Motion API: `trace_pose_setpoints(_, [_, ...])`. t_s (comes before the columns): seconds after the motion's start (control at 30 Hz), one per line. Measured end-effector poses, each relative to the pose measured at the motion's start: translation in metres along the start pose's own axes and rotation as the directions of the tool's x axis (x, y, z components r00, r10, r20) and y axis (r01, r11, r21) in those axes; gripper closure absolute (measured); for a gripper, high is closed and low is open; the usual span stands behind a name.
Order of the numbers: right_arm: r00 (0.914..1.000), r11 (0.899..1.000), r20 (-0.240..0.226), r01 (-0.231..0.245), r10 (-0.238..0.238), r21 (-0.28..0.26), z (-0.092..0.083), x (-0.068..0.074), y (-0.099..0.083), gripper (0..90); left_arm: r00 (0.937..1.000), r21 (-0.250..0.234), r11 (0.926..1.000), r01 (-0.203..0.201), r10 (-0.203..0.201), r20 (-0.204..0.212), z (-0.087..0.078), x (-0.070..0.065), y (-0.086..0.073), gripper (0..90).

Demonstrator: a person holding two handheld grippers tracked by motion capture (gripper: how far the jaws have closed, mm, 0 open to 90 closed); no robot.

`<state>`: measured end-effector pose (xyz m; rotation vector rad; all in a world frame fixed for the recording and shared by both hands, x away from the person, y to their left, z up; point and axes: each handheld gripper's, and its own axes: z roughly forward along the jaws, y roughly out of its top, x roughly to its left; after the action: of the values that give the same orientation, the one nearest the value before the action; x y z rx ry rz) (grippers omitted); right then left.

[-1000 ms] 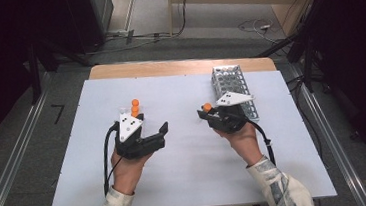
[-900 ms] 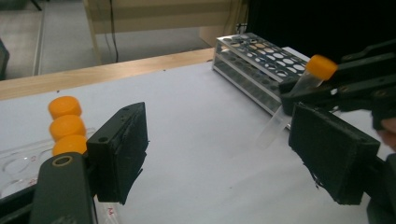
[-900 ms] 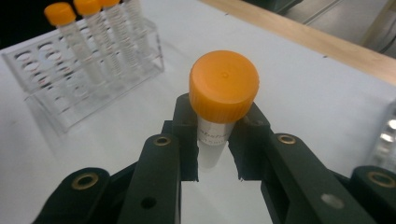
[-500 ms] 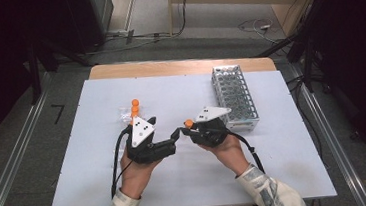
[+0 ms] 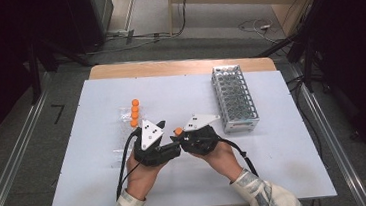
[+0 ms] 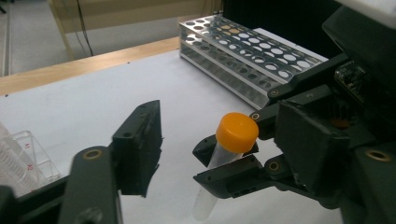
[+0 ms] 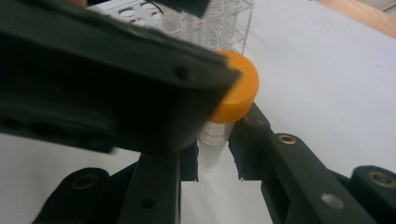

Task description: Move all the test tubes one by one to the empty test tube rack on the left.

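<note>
A clear tube with an orange cap (image 6: 236,131) stands upright between the jaws of my right gripper (image 5: 178,135), which is shut on the tube's body (image 7: 214,140) just under the cap. My left gripper (image 5: 166,130) meets it in the middle of the table. Its jaws have just been closing and now stand either side of the capped tube (image 6: 219,158), with a gap still showing on the left-hand side. A left fingertip (image 7: 116,93) looms close in front of the cap in the right gripper view.
A metal tube rack (image 5: 234,98) lies at the right rear of the white table (image 5: 277,165). A clear plastic rack (image 5: 128,119) with orange-capped tubes stands left of the grippers. Cables trail back from both grippers towards the person.
My right gripper has carried the tube leftward from beside the metal rack. The left gripper has shifted right to meet it, and its jaws have narrowed around the tube.
</note>
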<state>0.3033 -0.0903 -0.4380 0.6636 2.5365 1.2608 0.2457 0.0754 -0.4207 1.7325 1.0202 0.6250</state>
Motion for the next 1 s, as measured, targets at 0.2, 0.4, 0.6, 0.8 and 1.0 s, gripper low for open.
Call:
trace_pose_setpoints(0.2, [0.9999, 1.000, -0.012, 0.008, -0.008, -0.007, -0.0007, 0.0042, 0.0012, 71.7, 0.9998, 0.008, 0.9998, -0.016, 0.016, 0.009, 0.0019, 0.0003, -0.0026, 49.0])
trace_pose_setpoints(0.4, [0.9999, 1.000, -0.013, 0.006, -0.006, -0.002, 0.0003, 0.0051, 0.0011, 71.7, 0.9987, 0.016, 0.9995, -0.026, 0.025, 0.044, 0.0027, -0.0012, -0.0037, 64.4])
trace_pose_setpoints(0.6, [0.9999, 1.000, -0.011, 0.004, -0.004, -0.003, 0.0012, 0.0056, 0.0006, 71.7, 0.9983, 0.023, 0.9994, -0.025, 0.024, 0.053, 0.0036, -0.0015, -0.0042, 68.2])
trace_pose_setpoints(0.8, [0.9999, 1.000, -0.016, -0.003, 0.002, -0.004, 0.0009, 0.0055, 0.0007, 71.6, 0.9984, 0.021, 0.9994, -0.026, 0.025, 0.051, 0.0031, -0.0016, -0.0040, 69.0])
trace_pose_setpoints(1.0, [0.9998, 1.000, -0.020, -0.003, 0.003, -0.010, 0.0005, 0.0052, 0.0006, 70.3, 0.9984, 0.021, 0.9995, -0.022, 0.021, 0.053, 0.0034, -0.0014, -0.0042, 69.2])
